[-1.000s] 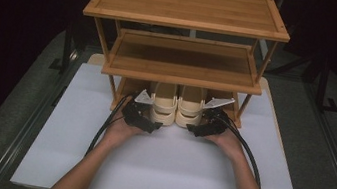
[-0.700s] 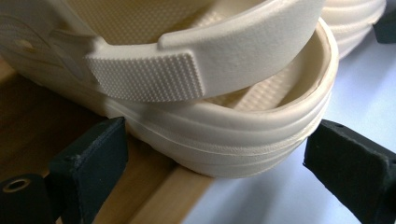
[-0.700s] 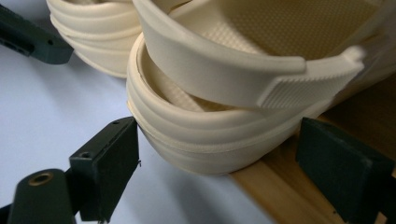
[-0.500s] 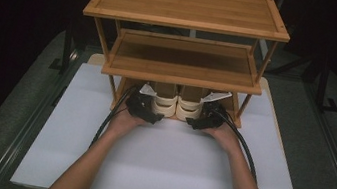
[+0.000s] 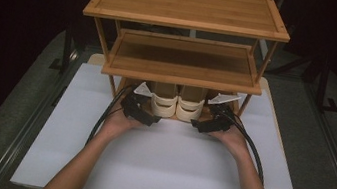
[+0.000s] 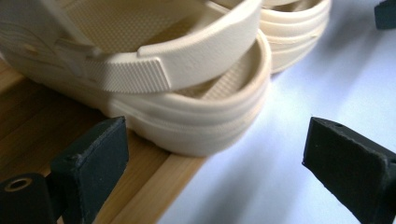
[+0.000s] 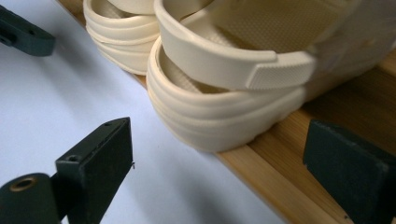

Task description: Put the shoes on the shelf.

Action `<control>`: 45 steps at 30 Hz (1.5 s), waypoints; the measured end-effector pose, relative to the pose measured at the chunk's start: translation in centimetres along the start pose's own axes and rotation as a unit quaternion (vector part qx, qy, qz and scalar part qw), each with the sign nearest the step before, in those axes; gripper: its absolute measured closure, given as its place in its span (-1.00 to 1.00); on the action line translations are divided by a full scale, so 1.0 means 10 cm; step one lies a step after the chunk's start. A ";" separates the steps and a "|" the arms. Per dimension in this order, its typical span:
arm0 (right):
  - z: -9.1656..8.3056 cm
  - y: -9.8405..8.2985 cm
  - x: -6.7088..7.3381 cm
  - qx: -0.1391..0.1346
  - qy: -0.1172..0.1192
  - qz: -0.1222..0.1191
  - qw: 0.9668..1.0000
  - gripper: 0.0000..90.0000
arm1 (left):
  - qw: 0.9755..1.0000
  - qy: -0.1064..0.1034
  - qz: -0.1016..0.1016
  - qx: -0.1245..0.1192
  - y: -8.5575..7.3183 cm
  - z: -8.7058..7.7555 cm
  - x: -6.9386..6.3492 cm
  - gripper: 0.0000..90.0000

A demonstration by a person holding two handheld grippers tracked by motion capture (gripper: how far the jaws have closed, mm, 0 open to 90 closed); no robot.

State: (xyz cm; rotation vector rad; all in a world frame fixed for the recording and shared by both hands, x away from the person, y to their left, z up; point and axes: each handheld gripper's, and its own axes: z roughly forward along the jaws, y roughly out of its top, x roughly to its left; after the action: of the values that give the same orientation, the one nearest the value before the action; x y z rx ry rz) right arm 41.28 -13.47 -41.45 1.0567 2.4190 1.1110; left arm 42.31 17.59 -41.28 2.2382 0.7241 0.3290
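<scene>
Two cream clogs, left [image 5: 164, 101] and right [image 5: 190, 105], stand side by side on the bottom shelf of a bamboo shoe rack [image 5: 190, 4], heels toward me. My left gripper [image 5: 152, 118] is open just short of the left clog [image 6: 187, 107]'s heel; its pads [image 6: 93, 156] touch nothing. My right gripper [image 5: 198, 125] is open behind the right clog [image 7: 219, 107]. Its jaws have just been opening, with nothing between the pads [image 7: 100, 158]. Both heels overhang the shelf's front edge [image 7: 280, 172].
The rack stands at the far side of a white table top [image 5: 161, 164], with a middle shelf [image 5: 184, 59] low over the clogs. Its slanted legs [image 5: 110, 83] flank the shoes. Black cables [image 5: 102, 120] trail back from both grippers.
Both clogs have slid farther back under the middle shelf, and both hands have followed them toward the rack. The grippers now stand just clear of the heels.
</scene>
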 end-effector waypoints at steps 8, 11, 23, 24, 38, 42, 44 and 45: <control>-0.20 -0.16 -0.01 -0.004 -0.005 0.015 1.000 -0.94 | 1.000 -0.004 -0.007 0.014 -0.16 -0.25 -0.01 -1.00; -0.30 -0.23 -0.01 -0.004 -0.014 0.015 1.000 -0.95 | 1.000 -0.002 -0.007 0.015 -0.25 -0.38 -0.02 -1.00; -0.63 -0.57 0.02 -0.014 -0.046 0.025 0.999 -0.95 | 1.000 0.008 -0.004 0.009 -0.59 -0.87 -0.14 -1.00; -0.66 -0.61 0.02 -0.011 -0.047 0.028 0.998 -0.95 | 1.000 0.009 -0.003 0.007 -0.61 -0.89 -0.15 -1.00; -0.99 -1.09 0.10 0.004 -0.059 0.042 0.997 -0.95 | 0.998 0.040 -0.035 0.019 -1.23 -1.27 -0.22 -1.00; -1.08 -1.21 0.14 0.007 -0.066 0.047 0.997 -0.95 | 0.997 0.049 -0.042 0.030 -1.41 -1.33 -0.23 -1.00; -1.13 -1.28 0.16 0.008 -0.068 0.051 0.996 -0.95 | 0.997 0.053 -0.048 0.031 -1.48 -1.37 -0.24 -1.00; -1.15 -1.31 0.17 0.011 -0.069 0.053 0.996 -0.95 | 0.997 0.054 -0.050 0.033 -1.52 -1.39 -0.24 -1.00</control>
State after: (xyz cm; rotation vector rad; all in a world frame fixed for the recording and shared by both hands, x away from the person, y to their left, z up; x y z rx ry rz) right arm 27.61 -24.25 -43.44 1.2401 2.2960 1.0097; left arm 28.32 32.75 -42.78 2.2499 0.9120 0.3853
